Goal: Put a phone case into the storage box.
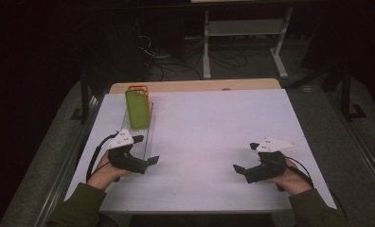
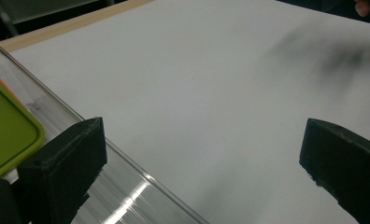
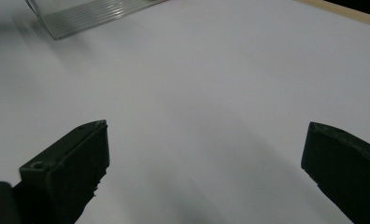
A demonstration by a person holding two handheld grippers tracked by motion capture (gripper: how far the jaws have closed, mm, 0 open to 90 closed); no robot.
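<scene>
A green phone case [image 1: 138,109] stands upright in a clear slotted rack [image 1: 147,137] at the table's left, with an orange case [image 1: 144,88] just behind it. My left gripper [image 1: 145,149] sits open beside the rack's near end; in the left gripper view its jaws stand wide apart, the left one over the clear rack [image 2: 127,186], and the green case [image 2: 8,130] edges in at left. My right gripper [image 1: 245,157] rests open at the right of the white table, nothing between its jaws; the rack's end [image 3: 85,16] lies far off in the right gripper view.
The white tabletop [image 1: 209,137] stretches between the two grippers, with a wooden strip [image 1: 195,85] along its far edge. Beyond it, the floor holds cables and a white desk frame [image 1: 245,38]. Dark frame posts [image 1: 84,94] stand at the table's sides.
</scene>
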